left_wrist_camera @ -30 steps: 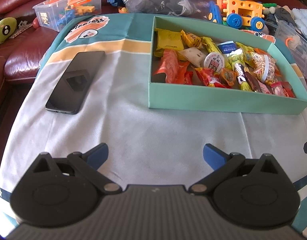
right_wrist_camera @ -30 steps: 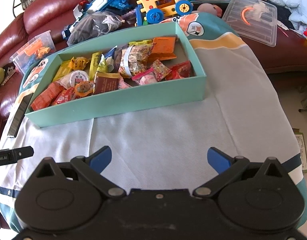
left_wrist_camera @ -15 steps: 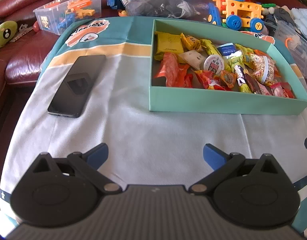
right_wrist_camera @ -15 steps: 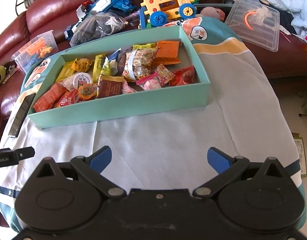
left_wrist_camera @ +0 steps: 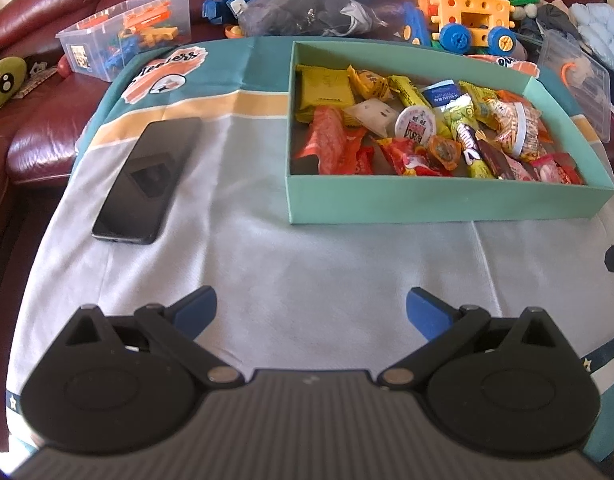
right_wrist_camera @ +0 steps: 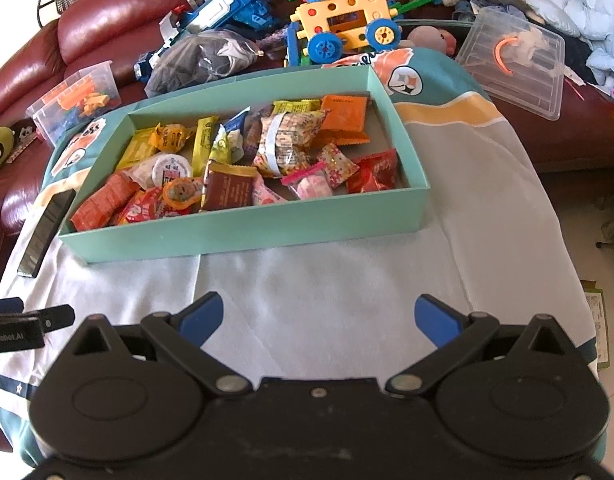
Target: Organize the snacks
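Cloth-covered worktop [left_wrist_camera: 315, 248] seen from two handheld grippers. At far left, a dark phone [left_wrist_camera: 149, 180] lies flat on the cloth. The left gripper [left_wrist_camera: 311, 308] hovers low over bare cloth, its blue-tipped fingers [left_wrist_camera: 197, 310] spread wide and empty. Beyond it, toward the right, sits a shallow teal box [left_wrist_camera: 443, 200] filled with mixed wrapped snacks [left_wrist_camera: 419, 132]. The right gripper [right_wrist_camera: 317, 316] also hangs above bare cloth just in front of the box, fingers [right_wrist_camera: 435, 320] wide apart, holding nothing. Toys clutter a red leather sofa [right_wrist_camera: 107, 28] behind.
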The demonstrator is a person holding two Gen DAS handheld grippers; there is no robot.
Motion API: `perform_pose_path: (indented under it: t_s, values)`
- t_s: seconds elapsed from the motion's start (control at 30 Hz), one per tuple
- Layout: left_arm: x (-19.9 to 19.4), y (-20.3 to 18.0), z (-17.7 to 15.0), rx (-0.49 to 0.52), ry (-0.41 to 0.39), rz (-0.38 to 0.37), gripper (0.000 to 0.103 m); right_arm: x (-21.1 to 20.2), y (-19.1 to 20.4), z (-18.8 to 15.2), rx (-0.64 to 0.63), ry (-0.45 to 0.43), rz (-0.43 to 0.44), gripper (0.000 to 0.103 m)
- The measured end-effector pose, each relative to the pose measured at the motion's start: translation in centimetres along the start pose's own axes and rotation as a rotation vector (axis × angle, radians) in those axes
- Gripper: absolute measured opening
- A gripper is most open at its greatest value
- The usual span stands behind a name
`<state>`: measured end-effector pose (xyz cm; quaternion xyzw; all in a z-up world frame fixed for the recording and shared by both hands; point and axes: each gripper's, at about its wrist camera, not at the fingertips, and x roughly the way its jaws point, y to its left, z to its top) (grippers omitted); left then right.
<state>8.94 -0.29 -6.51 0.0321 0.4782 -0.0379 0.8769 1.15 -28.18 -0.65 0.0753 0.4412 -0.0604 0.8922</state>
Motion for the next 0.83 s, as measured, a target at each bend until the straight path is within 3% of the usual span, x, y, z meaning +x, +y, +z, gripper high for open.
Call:
perform_pose_path:
  t_s: [0.83]
  values:
    - [-0.59, -0.1, 0.94, 0.03, -0.005, 0.024, 0.103, -0.1, 0.2, 0.74, -0.03, -0.004, -0.024, 0.103]
